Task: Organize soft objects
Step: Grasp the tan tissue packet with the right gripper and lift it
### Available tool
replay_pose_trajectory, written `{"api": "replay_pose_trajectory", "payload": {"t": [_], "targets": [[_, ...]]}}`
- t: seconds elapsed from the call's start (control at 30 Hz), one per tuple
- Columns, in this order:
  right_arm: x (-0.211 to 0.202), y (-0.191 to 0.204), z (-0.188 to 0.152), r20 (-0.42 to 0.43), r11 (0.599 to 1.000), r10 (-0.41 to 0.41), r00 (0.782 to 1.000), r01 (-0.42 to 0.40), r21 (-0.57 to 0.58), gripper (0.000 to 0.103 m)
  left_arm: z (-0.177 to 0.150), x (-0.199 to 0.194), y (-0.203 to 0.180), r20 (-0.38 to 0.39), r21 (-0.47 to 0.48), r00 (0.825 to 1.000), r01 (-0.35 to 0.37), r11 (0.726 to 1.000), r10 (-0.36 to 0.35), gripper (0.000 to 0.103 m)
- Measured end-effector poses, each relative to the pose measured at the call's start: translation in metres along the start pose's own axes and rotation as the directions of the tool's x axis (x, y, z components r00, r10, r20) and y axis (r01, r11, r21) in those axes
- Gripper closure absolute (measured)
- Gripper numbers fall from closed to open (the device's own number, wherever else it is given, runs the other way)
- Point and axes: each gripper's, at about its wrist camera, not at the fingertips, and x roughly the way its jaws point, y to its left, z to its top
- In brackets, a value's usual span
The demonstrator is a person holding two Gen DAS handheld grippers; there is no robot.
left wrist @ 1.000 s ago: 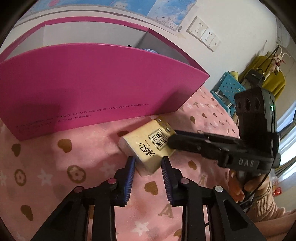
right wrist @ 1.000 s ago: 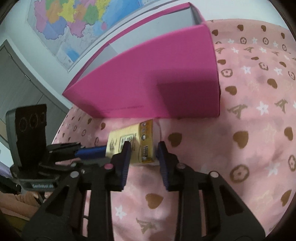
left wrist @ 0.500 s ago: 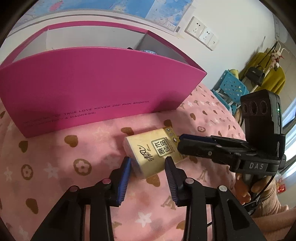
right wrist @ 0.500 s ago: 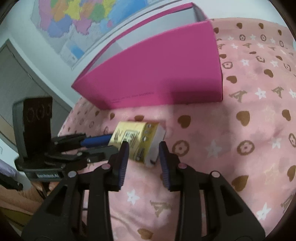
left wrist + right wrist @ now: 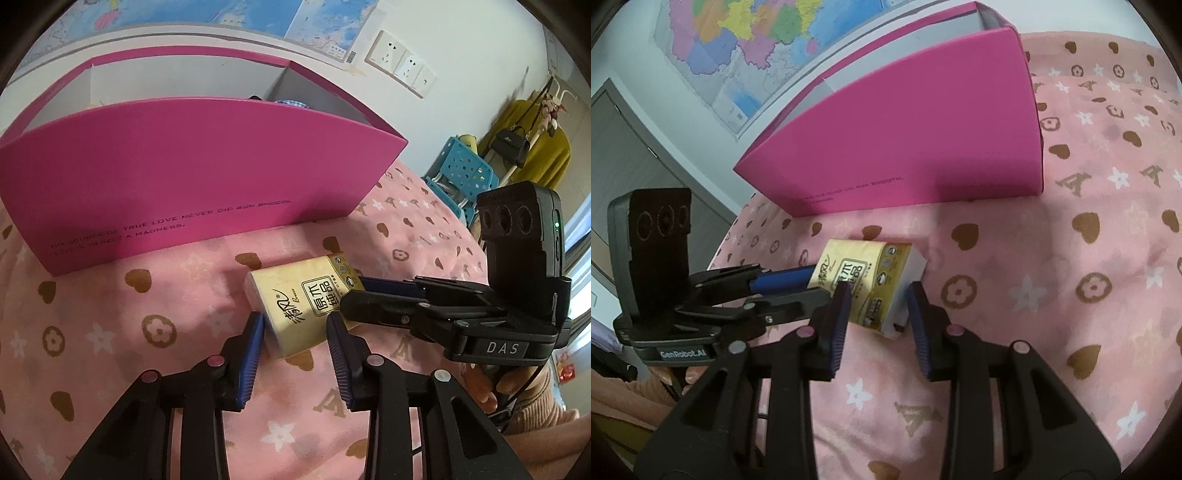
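Both tools, left and right, gape around the yellow tissue pack; squeeze gently, then lift toward the pink box.

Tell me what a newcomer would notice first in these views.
The big magenta box fills the back of the pink patterned cloth. In front of it lies a yellow tissue pack, with the left claw and right claw both open around it from different sides.
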Motion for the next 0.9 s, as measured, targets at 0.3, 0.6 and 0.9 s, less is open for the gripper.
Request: {"api": "replay_pose_trajectory", "payload": {"t": [0.3, 0.6, 0.9], "targets": [[-0.011, 0.010, -0.002, 0.028, 1.000, -0.022, 0.999, 0.023, -0.022, 0.068, 0.002, -0.006, -0.007, 0.019, 0.023, 1.000, 0.002, 1.000, -0.003, 0.069], [-0.021, 0.019, -0.002, 0.047, 0.998, -0.029, 0.998, 0.031, -0.046, 0.068, 0.004, -0.015, -0.011, 0.043, 0.032, 0.999, 0.009, 0.999, -0.010, 0.069], [-0.031, 0.021, -0.001, 0.068, 0.997, -0.027, 0.997, 0.032, -0.070, 0.068, 0.006, -0.025, -0.019, 0.074, 0.056, 0.997, -0.003, 0.998, -0.001, 0.069]]}}
